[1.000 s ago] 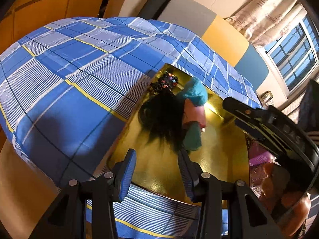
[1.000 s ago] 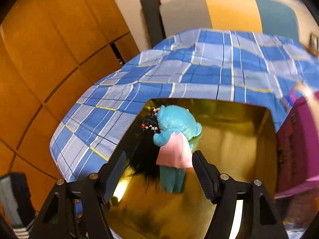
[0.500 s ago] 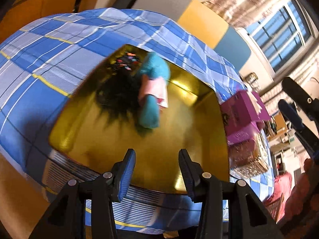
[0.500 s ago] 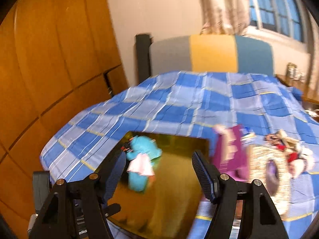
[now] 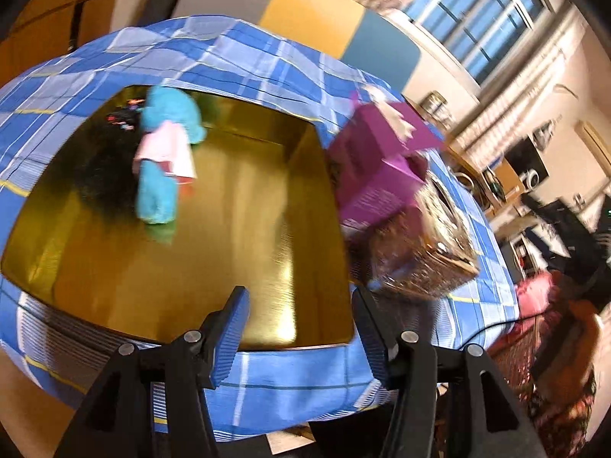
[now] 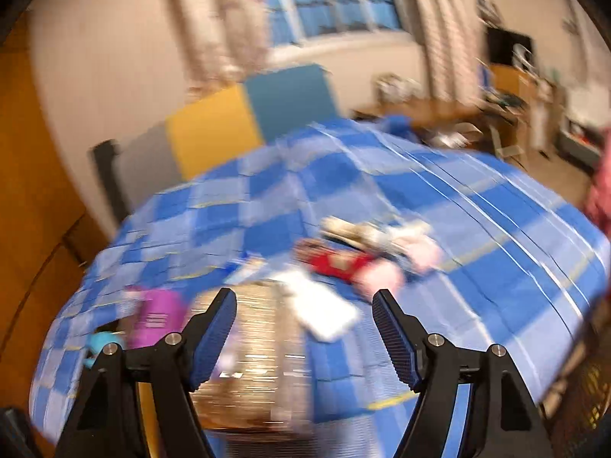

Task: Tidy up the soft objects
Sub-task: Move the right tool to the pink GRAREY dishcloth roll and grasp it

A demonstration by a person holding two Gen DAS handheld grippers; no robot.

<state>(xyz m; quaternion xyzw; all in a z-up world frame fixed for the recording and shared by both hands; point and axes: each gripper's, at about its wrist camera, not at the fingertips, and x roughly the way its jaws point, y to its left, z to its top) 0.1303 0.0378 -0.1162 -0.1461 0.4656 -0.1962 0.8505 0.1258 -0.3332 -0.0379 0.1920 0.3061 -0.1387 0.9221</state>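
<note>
The right gripper (image 6: 303, 336), jaws opening and empty, points at the red-and-pink soft toy (image 6: 355, 265) lying on the blue plaid bed (image 6: 496, 236) just beyond its tips, long axis probably crosswise, though blur hides it. The left gripper (image 5: 299, 334), also opening and empty, hangs over the gold box's (image 5: 236, 229) near edge. A second ago both faced the turquoise plush (image 5: 164, 152).

Teal plush toy (image 5: 160, 152) in a pink dress lies flat in the gold tray (image 5: 267, 267), black wig (image 5: 101, 175) touching its side.
</note>
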